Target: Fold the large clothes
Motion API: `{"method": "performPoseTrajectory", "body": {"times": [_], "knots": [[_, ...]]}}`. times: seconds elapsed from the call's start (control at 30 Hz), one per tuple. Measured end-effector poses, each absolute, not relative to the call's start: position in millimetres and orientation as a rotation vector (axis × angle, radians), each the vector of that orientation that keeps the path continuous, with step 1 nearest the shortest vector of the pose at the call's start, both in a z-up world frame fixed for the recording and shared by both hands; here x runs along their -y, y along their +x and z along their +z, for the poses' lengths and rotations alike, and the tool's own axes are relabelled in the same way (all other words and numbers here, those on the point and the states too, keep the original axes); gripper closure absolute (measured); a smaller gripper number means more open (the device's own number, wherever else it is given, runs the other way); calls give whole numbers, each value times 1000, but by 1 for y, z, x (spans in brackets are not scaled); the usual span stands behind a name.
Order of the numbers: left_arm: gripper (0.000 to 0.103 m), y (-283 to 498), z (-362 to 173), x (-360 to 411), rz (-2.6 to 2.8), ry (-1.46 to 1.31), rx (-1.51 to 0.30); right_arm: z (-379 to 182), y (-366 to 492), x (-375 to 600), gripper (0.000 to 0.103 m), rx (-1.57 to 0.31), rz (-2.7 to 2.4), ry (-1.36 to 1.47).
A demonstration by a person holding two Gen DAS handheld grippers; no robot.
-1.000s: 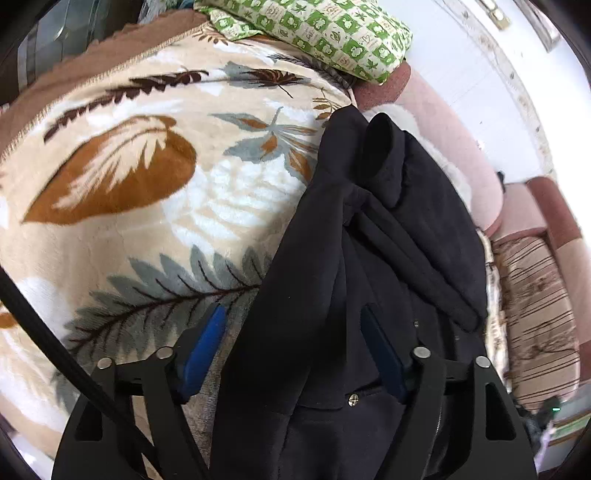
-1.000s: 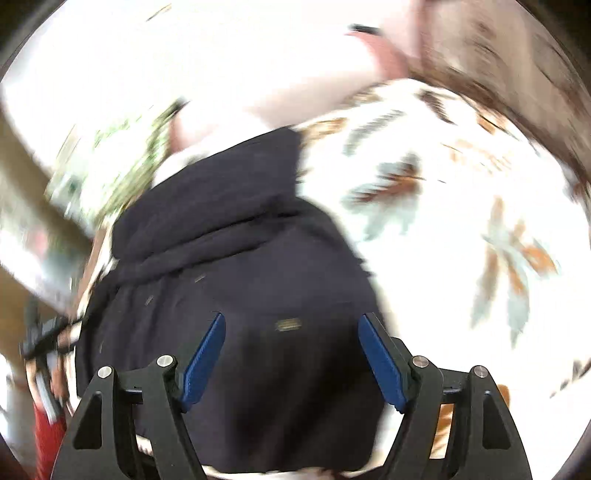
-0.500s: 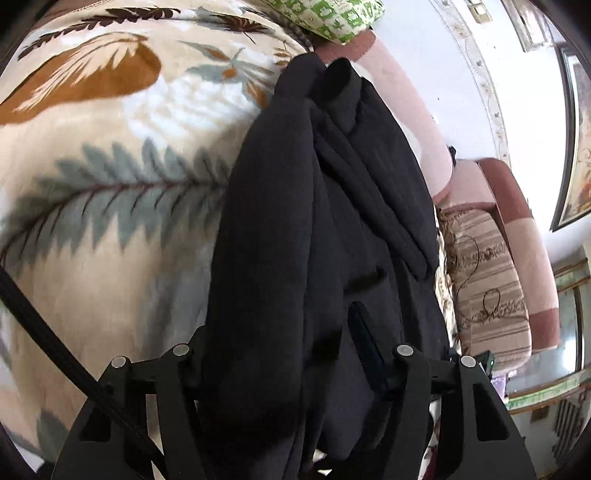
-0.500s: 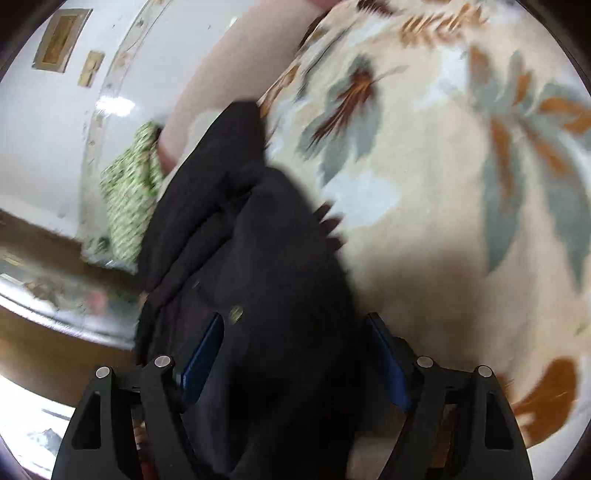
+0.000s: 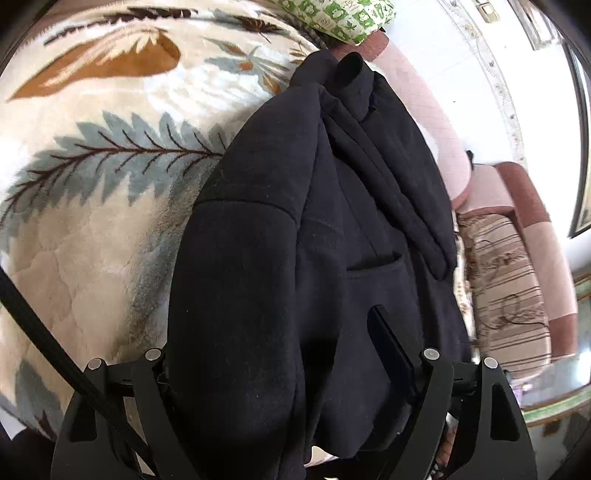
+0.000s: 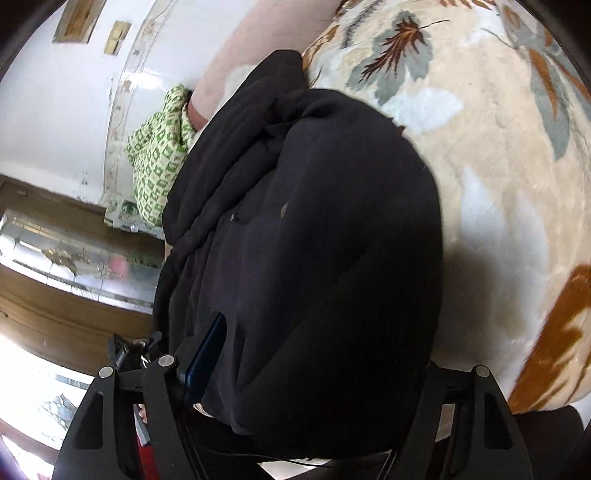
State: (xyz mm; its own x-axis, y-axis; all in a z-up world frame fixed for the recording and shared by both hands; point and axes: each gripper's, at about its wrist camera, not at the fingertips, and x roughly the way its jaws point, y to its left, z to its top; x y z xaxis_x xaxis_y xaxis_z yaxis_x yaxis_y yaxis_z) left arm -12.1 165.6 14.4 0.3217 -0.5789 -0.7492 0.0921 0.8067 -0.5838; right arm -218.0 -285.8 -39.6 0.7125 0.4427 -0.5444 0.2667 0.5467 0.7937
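Observation:
A large black garment [image 5: 332,206] lies in a long strip on a leaf-patterned blanket [image 5: 92,166]. Its near end is bunched between the fingers of my left gripper [image 5: 291,365], which is shut on it; the right finger [image 5: 391,343] shows, the left finger is hidden under cloth. In the right wrist view the same black garment [image 6: 314,240] fills the middle, and my right gripper [image 6: 314,369] is shut on its near edge. One blue pad [image 6: 207,354] shows at the left; the other is covered by fabric.
A green-and-white patterned pillow [image 5: 340,18] lies at the far end of the blanket, also in the right wrist view [image 6: 159,155]. A pink sofa back [image 5: 424,103] and a striped cushion [image 5: 506,295] run along the right. A white wall [image 6: 55,103] stands behind.
Both grippers moved onto the garment's near end and closed on it; the fabric now bunches up and covers the pads. The views have dropped closer to the cloth.

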Motion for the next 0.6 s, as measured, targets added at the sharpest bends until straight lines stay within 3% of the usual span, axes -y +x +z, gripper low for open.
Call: {"method": "performPoseTrajectory", "body": {"times": [0.03, 0.1, 0.13, 0.17, 0.2, 0.27, 0.37, 0.6], "knots": [[24, -15, 17, -162, -441, -458, -1160, -40, -217, 283, 24, -802, 112, 1009], [45, -18, 21, -151, -383, -360, -1151, -40, -214, 281, 24, -797, 98, 1003], [65, -21, 23, -144, -342, -288, -1148, -39, -211, 281, 24, -795, 89, 1001], [76, -24, 25, -142, -328, -259, -1138, -38, -208, 279, 28, -796, 71, 984], [81, -27, 29, -141, -314, -248, -1122, -37, -207, 277, 48, -803, 50, 958], [87, -31, 39, -145, -297, -264, -1105, -33, -200, 274, 70, -818, 29, 921], [91, -41, 61, -156, -306, -307, -1045, -14, -204, 273, 84, -763, 48, 917], [91, -84, 91, -161, -367, -297, -963, 34, -223, 267, 88, -648, 125, 876]]}}
